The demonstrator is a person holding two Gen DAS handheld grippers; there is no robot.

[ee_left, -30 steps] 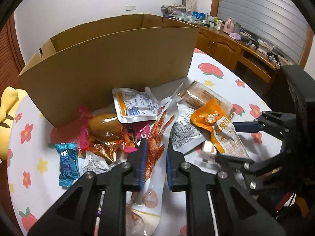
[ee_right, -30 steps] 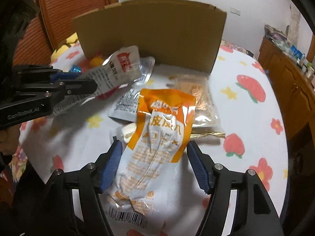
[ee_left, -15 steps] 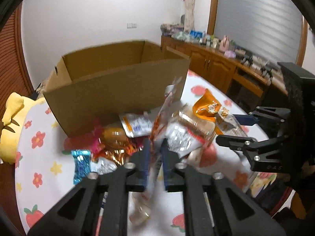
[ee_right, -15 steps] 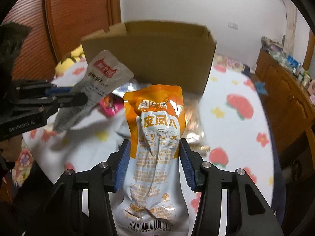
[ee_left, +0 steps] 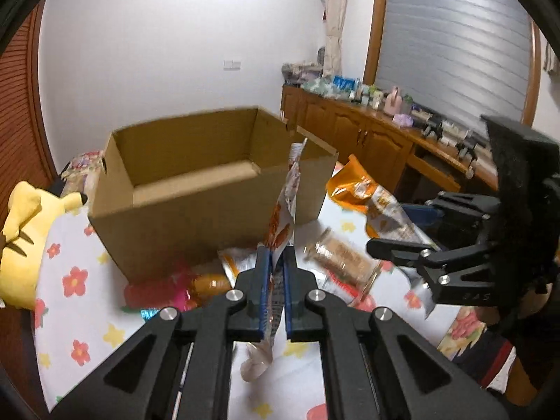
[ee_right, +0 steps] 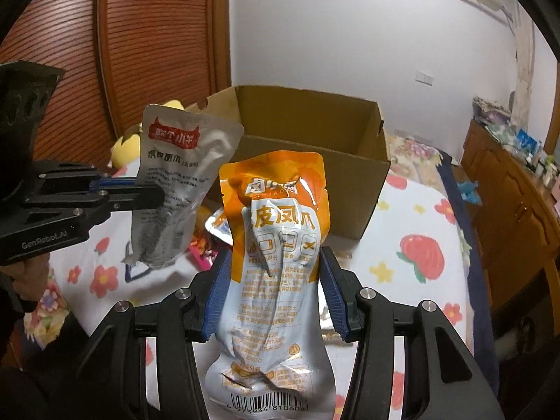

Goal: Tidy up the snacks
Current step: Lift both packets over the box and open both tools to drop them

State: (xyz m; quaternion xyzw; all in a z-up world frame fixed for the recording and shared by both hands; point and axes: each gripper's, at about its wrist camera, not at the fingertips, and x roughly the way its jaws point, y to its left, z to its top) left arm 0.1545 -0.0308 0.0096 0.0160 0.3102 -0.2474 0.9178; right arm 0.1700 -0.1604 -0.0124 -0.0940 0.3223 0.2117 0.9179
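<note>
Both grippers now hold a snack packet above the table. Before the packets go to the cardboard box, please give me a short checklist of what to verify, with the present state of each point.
1. Left gripper clamped on the silver packet: ok, the blue pads press its flat sides.
2. Right gripper clamped on the orange packet: ok, the pads squeeze its middle.
3. Both packets clear of the table: ok, they hang in the air.
4. Cardboard box open on top: ok, no flap covers it.
5. Room inside the box: ok for the part that shows; the near corner is hidden.
6. Grip firm enough for the move: cannot tell; the orange packet's lower half hangs free.
</note>
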